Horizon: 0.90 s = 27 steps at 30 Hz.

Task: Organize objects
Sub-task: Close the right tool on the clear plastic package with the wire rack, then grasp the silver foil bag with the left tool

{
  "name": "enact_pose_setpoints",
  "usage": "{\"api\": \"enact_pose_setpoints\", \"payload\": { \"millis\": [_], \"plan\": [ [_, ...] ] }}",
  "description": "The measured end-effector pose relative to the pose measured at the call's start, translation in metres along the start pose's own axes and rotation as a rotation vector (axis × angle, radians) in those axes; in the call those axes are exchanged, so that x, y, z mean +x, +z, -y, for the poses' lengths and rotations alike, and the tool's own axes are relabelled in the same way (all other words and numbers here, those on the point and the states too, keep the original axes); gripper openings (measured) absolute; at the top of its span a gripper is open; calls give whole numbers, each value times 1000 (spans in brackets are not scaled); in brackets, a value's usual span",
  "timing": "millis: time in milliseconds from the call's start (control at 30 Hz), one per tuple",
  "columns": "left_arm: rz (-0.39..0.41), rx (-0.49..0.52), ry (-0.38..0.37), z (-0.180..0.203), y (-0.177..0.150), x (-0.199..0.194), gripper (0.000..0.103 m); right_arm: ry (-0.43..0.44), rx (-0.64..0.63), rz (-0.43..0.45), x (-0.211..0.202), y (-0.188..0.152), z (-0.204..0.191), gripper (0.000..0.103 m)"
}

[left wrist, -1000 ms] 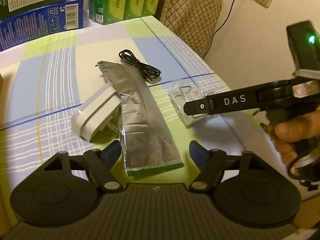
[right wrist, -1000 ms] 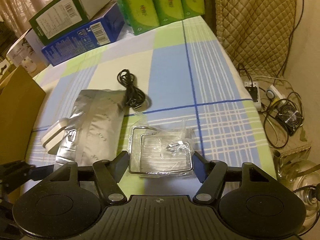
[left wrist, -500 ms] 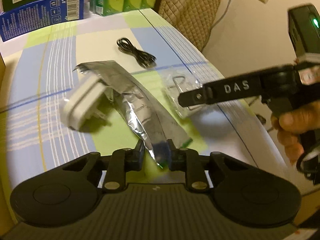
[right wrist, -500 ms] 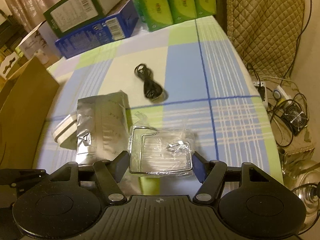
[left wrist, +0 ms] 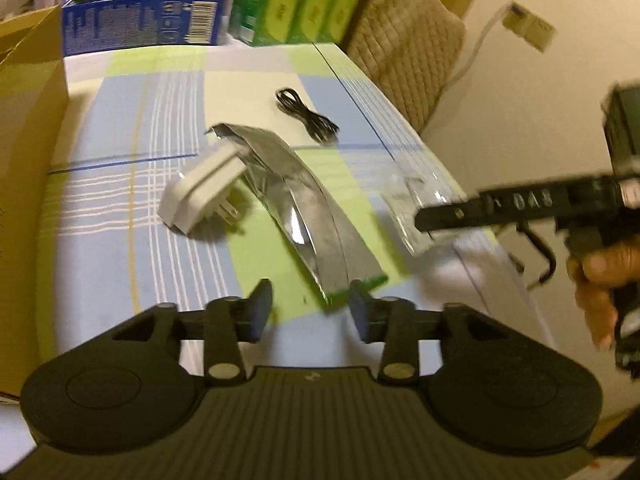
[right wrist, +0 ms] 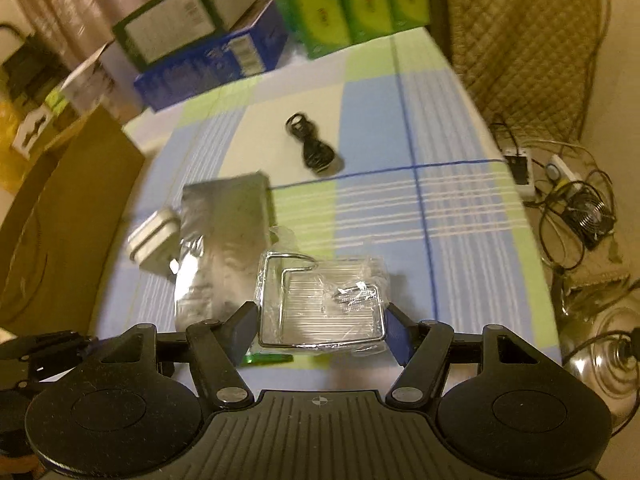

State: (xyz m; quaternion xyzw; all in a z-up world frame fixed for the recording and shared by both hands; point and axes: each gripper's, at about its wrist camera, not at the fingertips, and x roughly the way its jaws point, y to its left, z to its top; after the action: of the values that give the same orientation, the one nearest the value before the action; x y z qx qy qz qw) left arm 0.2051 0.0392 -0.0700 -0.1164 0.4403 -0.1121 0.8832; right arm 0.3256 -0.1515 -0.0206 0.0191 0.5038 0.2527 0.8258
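A long silver foil pouch (left wrist: 296, 200) lies bowed on the checked tablecloth (left wrist: 120, 168). Its green end rests just ahead of my left gripper (left wrist: 310, 308), which is open and holds nothing. A white plug adapter (left wrist: 200, 196) lies left of the pouch, and a coiled black cable (left wrist: 308, 116) lies farther back. My right gripper (right wrist: 320, 324) is shut on a wire rack in a clear plastic bag (right wrist: 320, 300), one finger on each side. Under and to the left of it I see the pouch (right wrist: 216, 240), the adapter (right wrist: 154, 240) and the cable (right wrist: 314, 148).
An open cardboard box (left wrist: 28, 160) stands along the table's left side. A blue carton (left wrist: 140, 24) and green packs (left wrist: 304, 4) line the far edge. A quilted chair (left wrist: 404, 52) stands at the right. Cables and a small fan (right wrist: 592, 216) lie on the floor.
My left gripper shut on the pouch's green end half a second ago and has now opened, leaving the pouch on the table. My right gripper keeps the bagged rack and has drifted over the pouch.
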Motion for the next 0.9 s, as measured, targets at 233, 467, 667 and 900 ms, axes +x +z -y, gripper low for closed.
{"api": "enact_pose_setpoints", "payload": {
  "millis": [233, 467, 667, 900],
  "plan": [
    [3, -47, 14, -1, 18, 24, 43, -36, -22, 27, 8, 6, 0, 63],
    [-40, -106, 1, -7, 29, 55, 43, -26, -45, 28, 23, 14, -1, 63],
    [-62, -110, -18, -3, 30, 61, 31, -29, -47, 27, 30, 19, 1, 63],
    [-100, -37, -50, 10, 11, 41, 28, -28, -42, 19, 22, 14, 4, 63]
  ]
}}
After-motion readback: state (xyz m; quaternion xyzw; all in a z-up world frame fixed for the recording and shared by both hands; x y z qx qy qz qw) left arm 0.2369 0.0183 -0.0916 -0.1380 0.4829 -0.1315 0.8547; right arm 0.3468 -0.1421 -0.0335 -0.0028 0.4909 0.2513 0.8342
